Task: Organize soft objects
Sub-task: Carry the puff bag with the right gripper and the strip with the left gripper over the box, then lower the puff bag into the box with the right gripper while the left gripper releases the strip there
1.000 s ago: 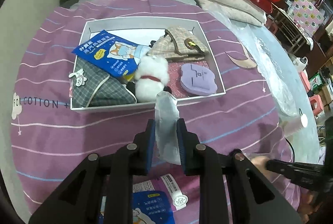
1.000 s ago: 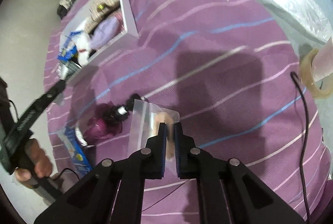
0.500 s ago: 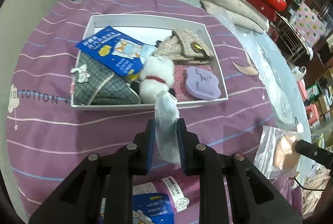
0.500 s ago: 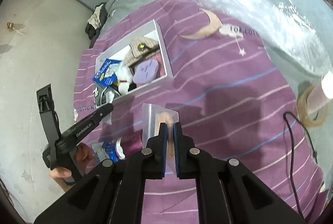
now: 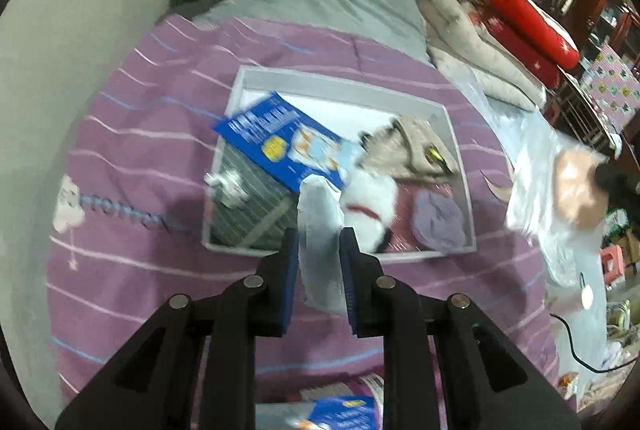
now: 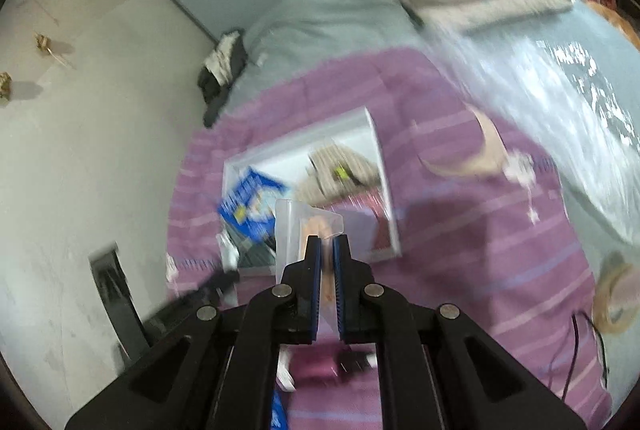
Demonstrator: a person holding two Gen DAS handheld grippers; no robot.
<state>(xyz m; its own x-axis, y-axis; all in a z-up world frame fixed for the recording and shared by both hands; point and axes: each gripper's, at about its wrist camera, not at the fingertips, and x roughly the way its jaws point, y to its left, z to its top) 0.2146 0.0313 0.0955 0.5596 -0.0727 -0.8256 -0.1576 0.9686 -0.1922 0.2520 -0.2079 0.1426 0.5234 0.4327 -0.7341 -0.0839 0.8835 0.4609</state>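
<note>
Left wrist view: left gripper (image 5: 319,262) clamps a pale wrapper (image 5: 320,214) just short of the white box's (image 5: 340,84) near rim; its long axis points at the box.
Right wrist view: right gripper (image 6: 327,262) pinches a clear bag (image 6: 308,226), upright before the box.
Advice: carry each over the rim before releasing.

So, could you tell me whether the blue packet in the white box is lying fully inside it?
No, in the left wrist view the blue packet has its corner sticking out over the left wall of the white box.
</note>
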